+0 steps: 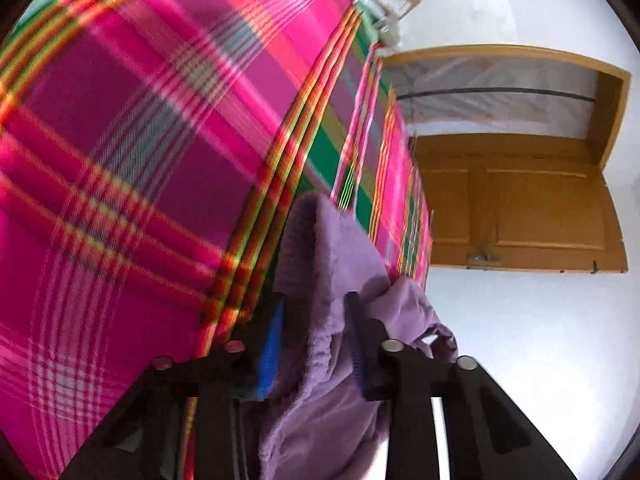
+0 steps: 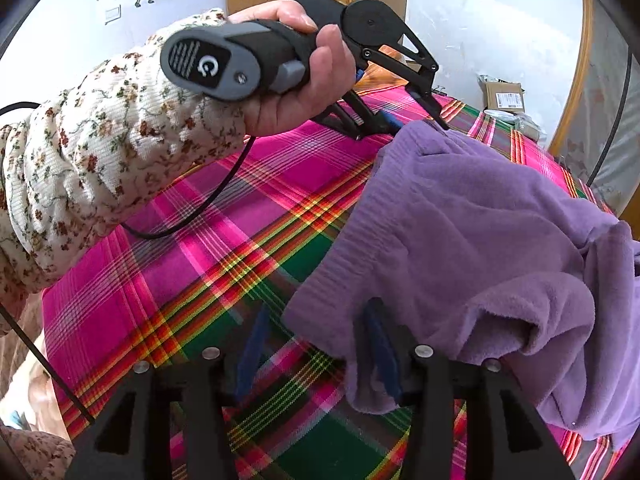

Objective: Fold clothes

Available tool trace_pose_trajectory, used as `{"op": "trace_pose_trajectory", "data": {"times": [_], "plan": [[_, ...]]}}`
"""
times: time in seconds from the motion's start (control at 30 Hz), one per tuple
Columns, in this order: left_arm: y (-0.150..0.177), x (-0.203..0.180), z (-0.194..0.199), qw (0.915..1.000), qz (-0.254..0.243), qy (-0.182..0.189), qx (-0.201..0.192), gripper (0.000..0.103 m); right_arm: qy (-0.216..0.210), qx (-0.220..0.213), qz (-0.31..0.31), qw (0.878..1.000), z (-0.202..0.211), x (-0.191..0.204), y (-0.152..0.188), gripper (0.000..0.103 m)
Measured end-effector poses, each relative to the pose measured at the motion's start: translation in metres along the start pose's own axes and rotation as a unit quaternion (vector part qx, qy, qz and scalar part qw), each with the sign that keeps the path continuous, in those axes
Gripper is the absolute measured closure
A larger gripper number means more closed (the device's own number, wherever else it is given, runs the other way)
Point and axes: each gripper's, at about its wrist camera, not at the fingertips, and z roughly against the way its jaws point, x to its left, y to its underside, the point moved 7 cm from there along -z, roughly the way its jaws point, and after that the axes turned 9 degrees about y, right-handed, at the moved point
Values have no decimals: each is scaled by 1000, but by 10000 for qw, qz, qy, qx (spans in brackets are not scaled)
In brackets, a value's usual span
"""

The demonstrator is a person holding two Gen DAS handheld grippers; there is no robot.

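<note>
Gripping 1 purple fleece garment [image 2: 472, 240] from 2 sides, the left gripper [image 1: 316, 344] has its 2 fingers pinching a bunched fold, while the right gripper [image 2: 316, 356] has its 2 fingers spread, 1 blue pad [image 2: 382, 352] tucked under the hem and the other over bare cloth. The garment lies heaped on 1 pink-and-green plaid bedspread [image 2: 180, 264], whose open stretch runs toward 9 o'clock in the right wrist view. At 2 o'clock, 1 cardboard box [image 2: 505, 98] sits at the far edge, contents unseen, and 1 hand [image 2: 304, 80] in a floral sleeve [image 2: 100, 160] holds the left tool.
</note>
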Motion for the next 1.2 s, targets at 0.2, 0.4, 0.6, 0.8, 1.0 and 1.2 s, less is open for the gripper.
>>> {"op": "trace_pose_trajectory", "data": {"times": [0.2, 0.4, 0.6, 0.8, 1.0, 1.2], "plan": [[1, -10, -5, 9996, -223, 105, -133, 92, -17, -1, -5, 10000, -7, -12, -3, 52], [-9, -16, -14, 9995, -96, 196, -218, 92, -15, -5, -8, 10000, -10, -9, 5, 52], [-26, -10, -25, 9987, 336, 291, -237, 84, -10, -8, -9, 10000, -5, -4, 8, 52], [-31, -25, -7, 9973, -331, -7, -662, 97, -16, -8, -16, 10000, -4, -5, 7, 53], [-44, -24, 17, 9905, -674, -421, -1119, 97, 17, -47, -240, 9997, -2, -15, 6, 75], [-44, -15, 22, 9899, -640, -588, -1122, 97, -554, -509, -383, 9964, 30, -14, -7, 89]]}}
